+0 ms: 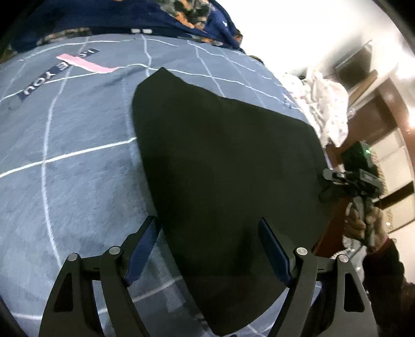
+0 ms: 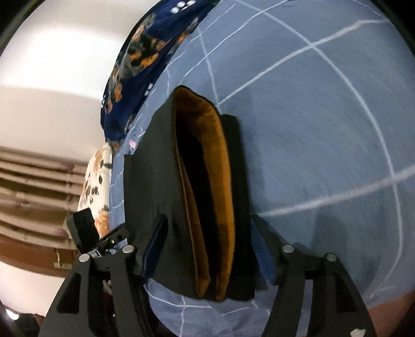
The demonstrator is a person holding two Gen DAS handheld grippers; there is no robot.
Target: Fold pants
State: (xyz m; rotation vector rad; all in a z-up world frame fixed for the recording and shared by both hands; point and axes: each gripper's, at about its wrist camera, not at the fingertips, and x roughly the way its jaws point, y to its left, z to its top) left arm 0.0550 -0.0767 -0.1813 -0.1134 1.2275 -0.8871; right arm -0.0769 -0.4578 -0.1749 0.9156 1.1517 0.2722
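Note:
Black pants point(image 1: 223, 160) lie folded flat on a blue-grey bedsheet point(image 1: 77, 160). My left gripper point(image 1: 207, 236) hovers open over their near edge, one finger above the sheet and the other above the cloth. In the right wrist view the pants point(image 2: 155, 166) show their end, with an orange-brown lining point(image 2: 223, 181) inside the opening. My right gripper point(image 2: 208, 246) stands open with that end between its fingers, and the pads are not pressing on it. From the left wrist view the right gripper point(image 1: 328, 184) sits at the pants' right edge, held by a hand point(image 1: 360, 225).
A navy blanket point(image 1: 145, 15) with an orange floral print is bunched along the far side of the bed. A white patterned cloth point(image 1: 326, 109) lies at the bed's right edge. Past it stand wooden furniture point(image 1: 373, 114) and a pale wall.

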